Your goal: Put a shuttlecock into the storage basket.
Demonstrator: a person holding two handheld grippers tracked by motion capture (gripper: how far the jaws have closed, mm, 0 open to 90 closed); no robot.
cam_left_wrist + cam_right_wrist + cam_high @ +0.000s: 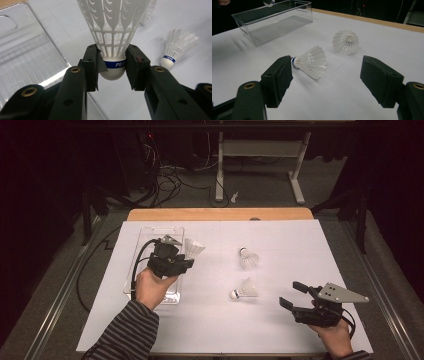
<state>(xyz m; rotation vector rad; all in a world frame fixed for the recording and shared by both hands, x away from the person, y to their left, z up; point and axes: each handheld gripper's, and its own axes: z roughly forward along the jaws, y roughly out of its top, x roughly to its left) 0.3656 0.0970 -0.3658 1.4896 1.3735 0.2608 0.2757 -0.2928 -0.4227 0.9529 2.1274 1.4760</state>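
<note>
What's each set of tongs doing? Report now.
Left tongs: shut on a shuttlecock.
Right tongs: open, holding nothing.

On the white table (210, 330) the left gripper (176, 261) sits at the right edge of a clear tray (150, 232), a shuttlecock (194, 248) sticking out from its jaws toward the table's far side. Two more shuttlecocks lie near the middle, one (248, 258) farther off, the other (244, 291) nearer. The right gripper (291, 294) is well to the right of the nearer one, jaws apart, holding nothing.
</note>
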